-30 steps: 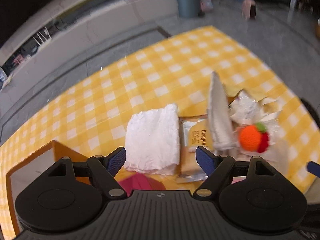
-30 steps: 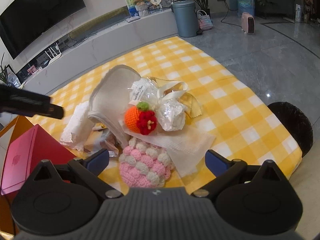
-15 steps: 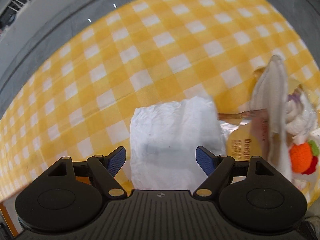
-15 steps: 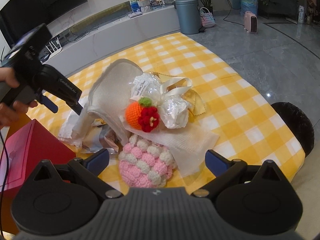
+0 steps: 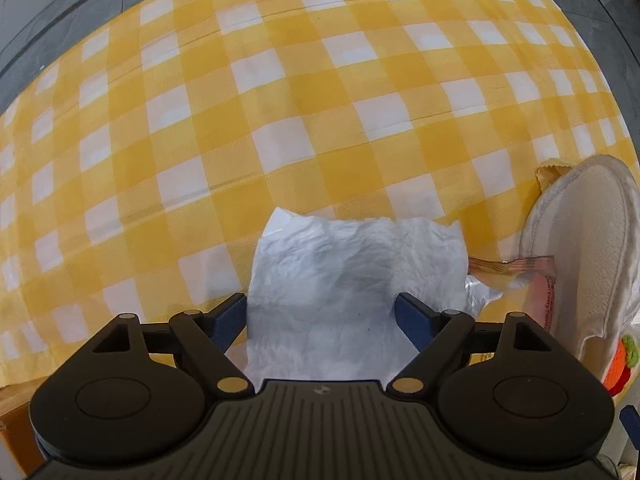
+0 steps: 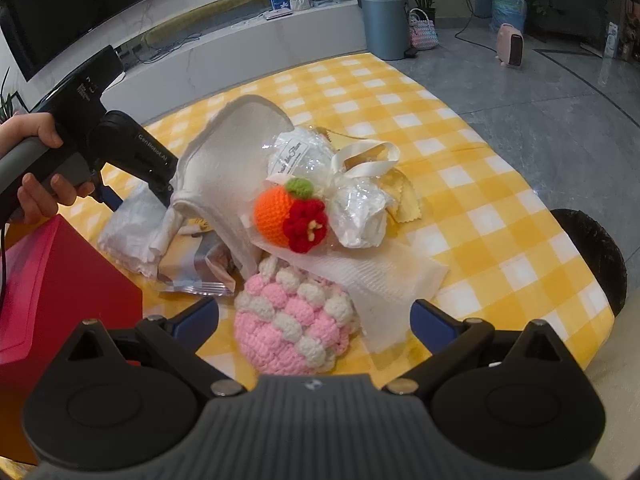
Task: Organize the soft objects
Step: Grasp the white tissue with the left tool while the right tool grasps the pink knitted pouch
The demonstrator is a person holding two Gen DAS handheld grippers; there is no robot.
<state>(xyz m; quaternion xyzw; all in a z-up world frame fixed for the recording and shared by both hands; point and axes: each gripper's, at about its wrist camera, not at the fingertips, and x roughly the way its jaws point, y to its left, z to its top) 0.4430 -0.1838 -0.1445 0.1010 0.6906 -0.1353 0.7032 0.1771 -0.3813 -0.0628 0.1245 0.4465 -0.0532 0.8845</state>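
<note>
A folded white towel (image 5: pixel 340 280) lies on the yellow checked tablecloth (image 5: pixel 240 120). My left gripper (image 5: pixel 320 316) is open, low over it, one finger on each side; it also shows in the right wrist view (image 6: pixel 116 196), above the towel (image 6: pixel 124 228). My right gripper (image 6: pixel 314 316) is open and empty, just in front of a pink and white crocheted pouch (image 6: pixel 296 324). Behind the pouch lie a paper napkin (image 6: pixel 380 280), an orange and red crocheted fruit (image 6: pixel 288 216), clear-wrapped bundles (image 6: pixel 360 208) and a cream fabric insole (image 6: pixel 224 160).
A red box (image 6: pixel 52 296) stands at the left by the table edge. A snack packet (image 6: pixel 200 272) lies between towel and pouch. A black stool (image 6: pixel 592 256) stands off the table's right side. The insole (image 5: pixel 588 256) rises right of the towel.
My left gripper has swung over and dropped down onto the white towel, which now sits between its open fingers. My right gripper has barely moved.
</note>
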